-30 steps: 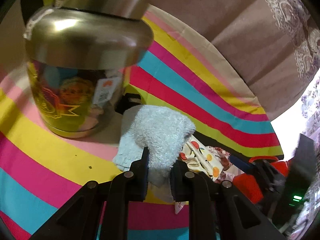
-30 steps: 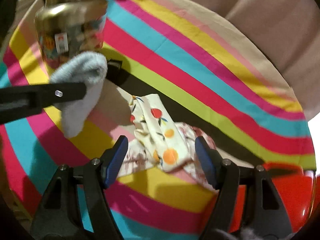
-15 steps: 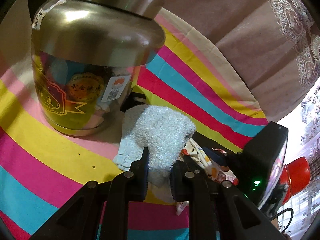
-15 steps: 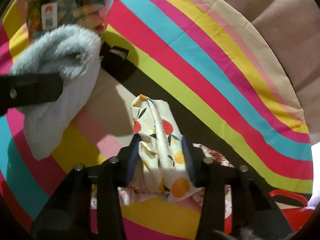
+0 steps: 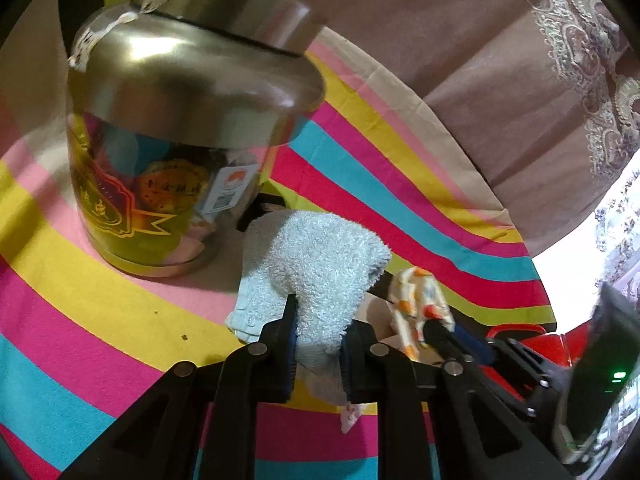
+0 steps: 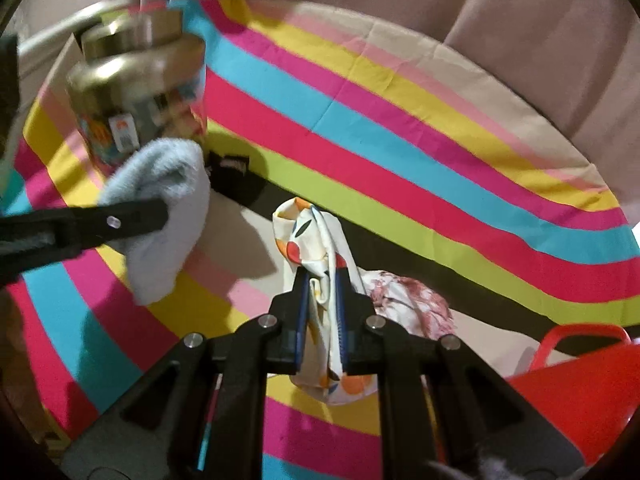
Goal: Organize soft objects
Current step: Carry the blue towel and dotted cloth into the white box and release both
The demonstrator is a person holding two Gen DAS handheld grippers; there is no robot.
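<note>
My left gripper (image 5: 319,326) is shut on a fluffy pale-blue towel (image 5: 324,264) and holds it above the striped cloth; the towel also shows in the right wrist view (image 6: 162,216). My right gripper (image 6: 320,292) is shut on a white fruit-print cloth (image 6: 316,248), lifted off the table; that cloth also shows in the left wrist view (image 5: 416,300). A white cloth with a red floral print (image 6: 404,300) lies on the table just right of it.
A big jar with a metal lid (image 5: 180,132) stands at the back left on the striped tablecloth (image 6: 400,128). A small black object (image 6: 234,182) lies beside the jar. A red basket (image 6: 576,376) sits at the right. A curtain (image 5: 500,60) hangs behind.
My right gripper went from open to shut on the fruit-print cloth and lifted it. My left gripper kept its hold on the towel and drifted slightly.
</note>
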